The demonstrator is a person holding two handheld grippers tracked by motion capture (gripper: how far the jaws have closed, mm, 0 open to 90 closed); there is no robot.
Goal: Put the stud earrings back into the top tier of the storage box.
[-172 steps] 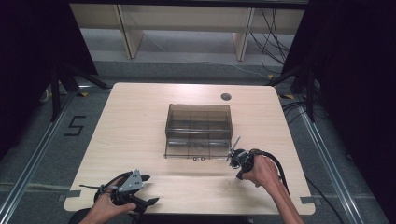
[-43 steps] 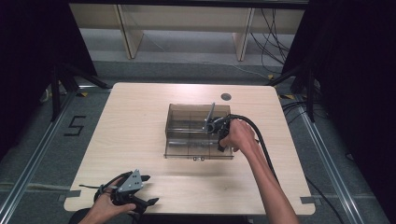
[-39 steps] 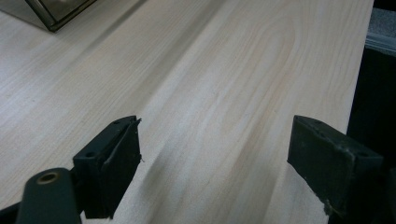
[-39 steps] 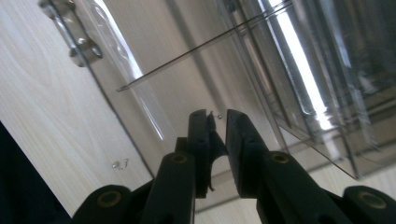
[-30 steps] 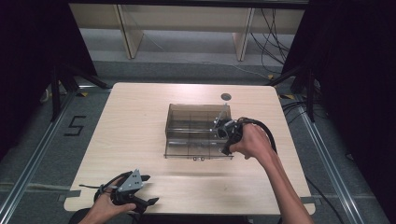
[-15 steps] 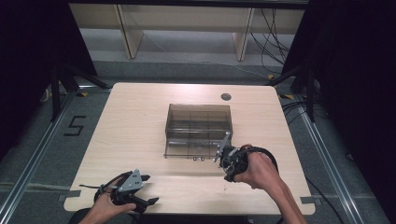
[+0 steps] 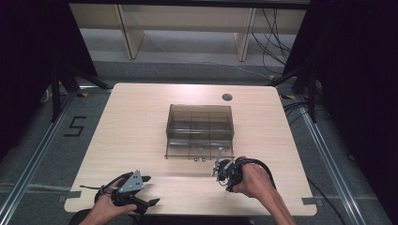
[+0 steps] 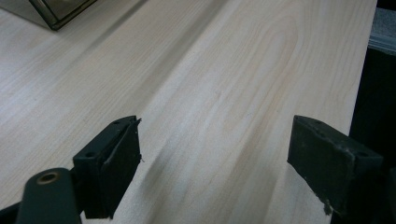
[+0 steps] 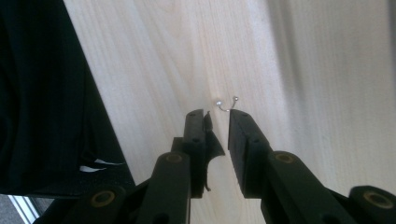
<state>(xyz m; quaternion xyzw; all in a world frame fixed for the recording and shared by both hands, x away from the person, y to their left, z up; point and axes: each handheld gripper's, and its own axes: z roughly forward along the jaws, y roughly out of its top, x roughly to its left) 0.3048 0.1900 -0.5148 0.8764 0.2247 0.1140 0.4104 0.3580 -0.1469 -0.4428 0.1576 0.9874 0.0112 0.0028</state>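
A small bent metal wire piece with two ball ends is seen just beyond the tips of the right gripper, over the near right part of the table; whether it is pinched cannot be told. The jaws are left only narrowly apart and have just been closing. The surface is pale wood grain, with a round grommet at the far edge. A smoky transparent compartment box is set at the table's middle, just beyond the right gripper. The left gripper is held at the near left corner, jaws wide and empty. Grey floor, floor rails and pale shelving lie beyond, flanked by black curtains.
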